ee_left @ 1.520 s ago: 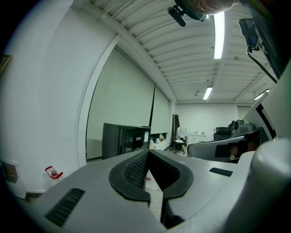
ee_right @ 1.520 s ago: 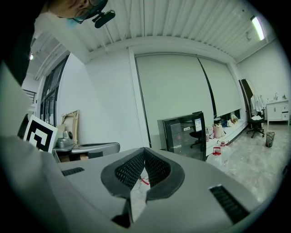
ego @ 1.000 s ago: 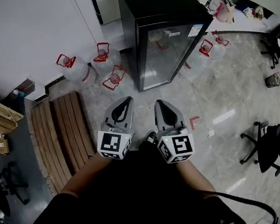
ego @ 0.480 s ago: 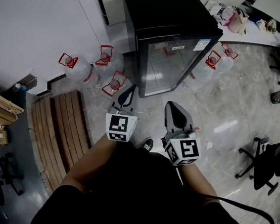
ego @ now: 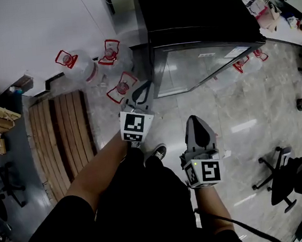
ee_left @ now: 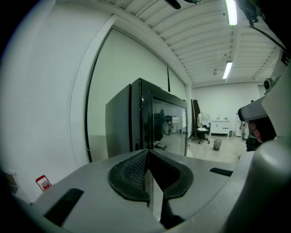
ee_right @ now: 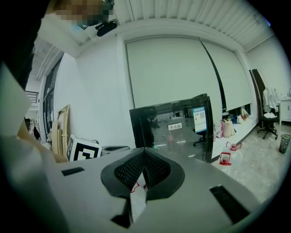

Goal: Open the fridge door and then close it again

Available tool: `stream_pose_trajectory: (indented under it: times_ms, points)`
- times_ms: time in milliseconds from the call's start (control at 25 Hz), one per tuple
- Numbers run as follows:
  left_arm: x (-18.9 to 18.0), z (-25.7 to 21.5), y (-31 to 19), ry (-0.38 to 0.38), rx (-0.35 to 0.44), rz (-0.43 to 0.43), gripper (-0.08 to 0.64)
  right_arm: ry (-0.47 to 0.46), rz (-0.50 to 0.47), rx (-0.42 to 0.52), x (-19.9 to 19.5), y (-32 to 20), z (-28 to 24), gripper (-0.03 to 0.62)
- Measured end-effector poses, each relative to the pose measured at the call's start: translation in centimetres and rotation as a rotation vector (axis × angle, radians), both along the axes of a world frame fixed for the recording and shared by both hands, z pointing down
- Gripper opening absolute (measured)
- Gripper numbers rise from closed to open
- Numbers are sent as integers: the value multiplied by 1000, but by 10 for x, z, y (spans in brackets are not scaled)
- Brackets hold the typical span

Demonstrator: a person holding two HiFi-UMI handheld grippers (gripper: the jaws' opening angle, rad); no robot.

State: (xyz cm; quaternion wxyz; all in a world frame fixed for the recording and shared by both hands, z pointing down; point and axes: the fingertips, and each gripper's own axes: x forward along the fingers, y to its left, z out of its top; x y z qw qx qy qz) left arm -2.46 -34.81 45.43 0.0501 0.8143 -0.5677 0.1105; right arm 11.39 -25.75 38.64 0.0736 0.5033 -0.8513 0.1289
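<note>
Standing at the frame's upper middle, the fridge (ego: 194, 22) seems to have its door (ego: 210, 67) shut, with the left tool (ego: 146, 86) and right tool (ego: 195, 120) both closed, empty and apart from it; opening and closing are not yet done.

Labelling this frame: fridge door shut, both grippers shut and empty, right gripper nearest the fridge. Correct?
Not quite: the left gripper is nearest the fridge; the right gripper sits farther back, as the head view shows. The rest holds.
</note>
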Motion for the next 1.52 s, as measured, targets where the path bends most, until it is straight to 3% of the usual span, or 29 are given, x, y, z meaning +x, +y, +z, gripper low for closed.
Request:
stream_pose_trajectory:
  times_ms: [320, 600, 760, 1160, 1280, 1360, 1520]
  points:
    - [-6, 61, -32, 20, 0, 59, 77, 16, 23, -85, -5, -15, 68, 15]
    - [7, 72, -54, 56, 87, 157, 92, 21, 57, -137, -5, -19, 118, 15]
    - [10, 74, -58, 117, 108, 150, 94, 7, 79, -155, -5, -19, 135, 15]
    - [9, 74, -53, 122, 102, 100, 83, -12, 154, -167, 16, -3, 148, 15]
    - [18, 72, -36, 73, 140, 125, 80, -9, 185, -170, 25, 4, 150, 15]
    - [34, 74, -8, 25, 125, 154, 73, -1, 199, -160, 32, 9, 148, 15]
    - [73, 75, 44, 70, 83, 143, 58, 19, 230, -128, 50, 19, 136, 15]
